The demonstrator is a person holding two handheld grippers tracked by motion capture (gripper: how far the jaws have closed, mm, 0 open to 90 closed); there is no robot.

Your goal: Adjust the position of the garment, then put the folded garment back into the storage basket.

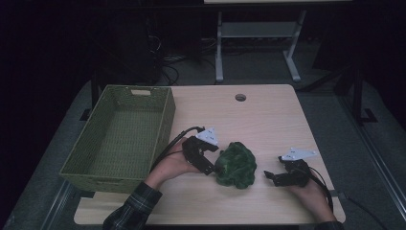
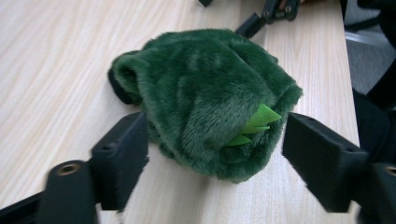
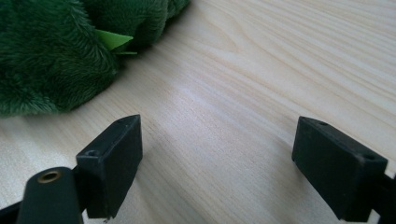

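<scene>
basket (image 1: 122,136) left on table (image 1: 268,115) | plush toy (image 1: 235,164) right of it

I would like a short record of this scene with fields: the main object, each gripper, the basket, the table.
main object: green plush toy, lying on the table
left gripper: open, jaws on either side of the toy's near end; the left one seems to touch the fur, the right one stands apart
right gripper: open, over bare wood, apart from the toy
basket: green woven basket, at the table's left
table: light wood

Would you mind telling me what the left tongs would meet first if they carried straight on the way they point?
The green plush toy: it already lies between the open left tongs, directly ahead on the table.
</scene>
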